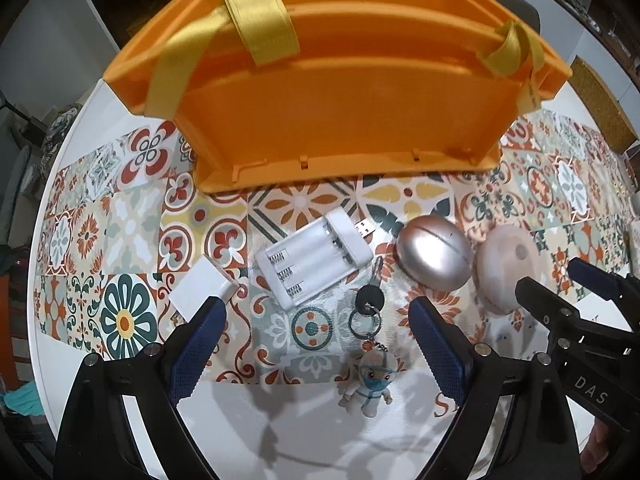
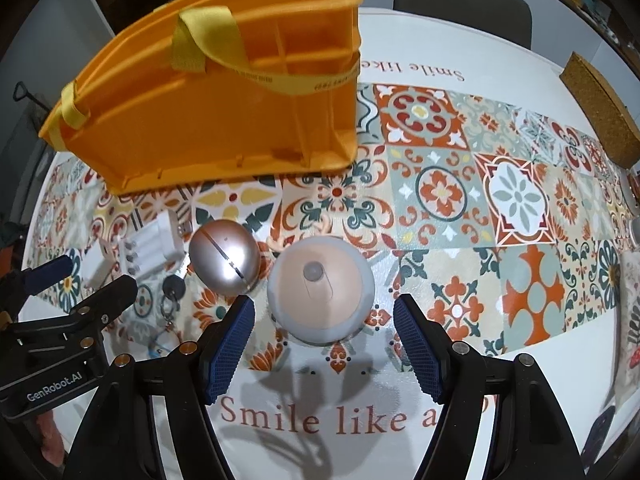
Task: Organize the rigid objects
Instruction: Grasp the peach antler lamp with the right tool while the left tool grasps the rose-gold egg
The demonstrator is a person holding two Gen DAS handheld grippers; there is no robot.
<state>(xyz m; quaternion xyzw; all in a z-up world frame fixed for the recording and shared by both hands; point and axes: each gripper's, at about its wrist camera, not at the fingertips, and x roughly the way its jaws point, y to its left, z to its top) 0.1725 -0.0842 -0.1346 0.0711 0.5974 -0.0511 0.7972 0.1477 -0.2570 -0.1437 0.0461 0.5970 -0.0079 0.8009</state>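
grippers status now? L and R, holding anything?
Left gripper: open, holding nothing, above the key ring.
Right gripper: open, holding nothing, above the round pink device.

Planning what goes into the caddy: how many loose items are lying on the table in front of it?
5: white adapter block at left, battery charger, key with doll keychain, metallic egg-shaped case, round peach device at right. Others may be hidden.

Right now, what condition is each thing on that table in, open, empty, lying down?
Orange caddy: upright, visible compartments empty.
Battery charger: lying flat, slots empty.
White adapter: on the table.
Metallic egg-shaped case: closed.
Round pink device: resting flat.
Key with figure keychain: lying loose.
Left gripper: open, holding nothing.
Right gripper: open, above the round device.
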